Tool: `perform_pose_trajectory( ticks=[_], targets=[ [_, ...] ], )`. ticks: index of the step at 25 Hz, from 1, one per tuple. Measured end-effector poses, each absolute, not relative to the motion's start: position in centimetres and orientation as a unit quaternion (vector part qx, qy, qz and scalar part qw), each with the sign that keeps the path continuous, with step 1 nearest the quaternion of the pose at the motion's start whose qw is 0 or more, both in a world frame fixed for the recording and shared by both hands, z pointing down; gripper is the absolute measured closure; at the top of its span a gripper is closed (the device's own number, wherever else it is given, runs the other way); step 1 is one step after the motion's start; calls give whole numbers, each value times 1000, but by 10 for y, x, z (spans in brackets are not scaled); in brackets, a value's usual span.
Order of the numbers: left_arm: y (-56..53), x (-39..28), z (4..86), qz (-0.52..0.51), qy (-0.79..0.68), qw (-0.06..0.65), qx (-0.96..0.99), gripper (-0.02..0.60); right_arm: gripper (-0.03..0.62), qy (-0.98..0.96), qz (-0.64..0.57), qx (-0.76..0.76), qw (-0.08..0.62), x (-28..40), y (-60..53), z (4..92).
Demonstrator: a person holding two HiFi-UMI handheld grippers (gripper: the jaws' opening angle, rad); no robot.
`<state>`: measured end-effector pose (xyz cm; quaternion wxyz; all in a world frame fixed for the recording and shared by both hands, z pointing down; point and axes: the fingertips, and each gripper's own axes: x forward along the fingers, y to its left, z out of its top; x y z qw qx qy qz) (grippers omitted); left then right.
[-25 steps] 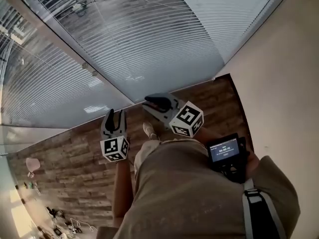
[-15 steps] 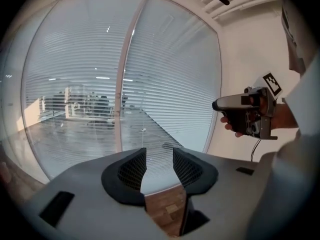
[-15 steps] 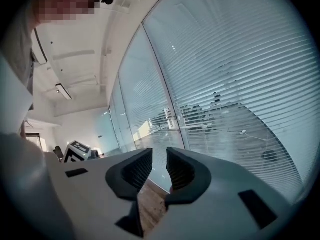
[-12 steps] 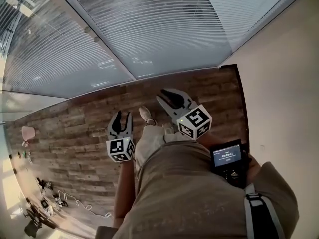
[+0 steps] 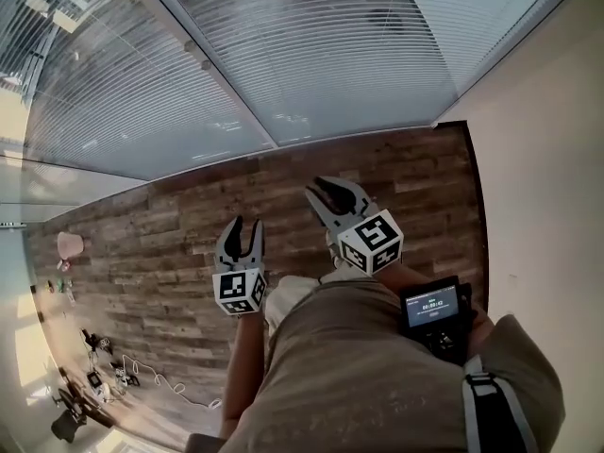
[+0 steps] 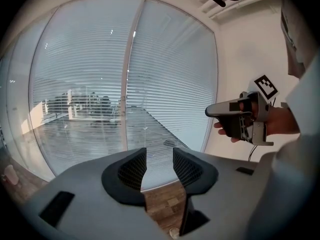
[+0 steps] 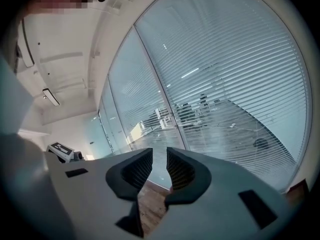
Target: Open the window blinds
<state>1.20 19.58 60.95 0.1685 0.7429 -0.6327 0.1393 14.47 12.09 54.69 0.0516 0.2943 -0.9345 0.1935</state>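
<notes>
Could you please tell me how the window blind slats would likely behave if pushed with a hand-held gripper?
The window blinds would probably give way and sway: they are many thin horizontal slats hanging in a tall sheet. They look light for their span. Slats that thin may kink, so a gentle push seems wise.

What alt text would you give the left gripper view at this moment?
The left gripper, jaws apart and empty, points at lowered window blinds covering the glass. At right, a hand holds the right gripper before a pale wall; wood floor shows between the jaws.
</notes>
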Motion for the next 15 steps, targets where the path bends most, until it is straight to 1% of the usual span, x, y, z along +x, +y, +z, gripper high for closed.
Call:
perform_pose_trajectory(
  ticks=[8,15],
  targets=[
    [244,-27,593,110,-619,160,761,419,517,-930,193,307,66,89,177,546],
    [326,-93,574,90,-617,148,768,419,517,-935,174,303,67,22,261,534]
  ],
)
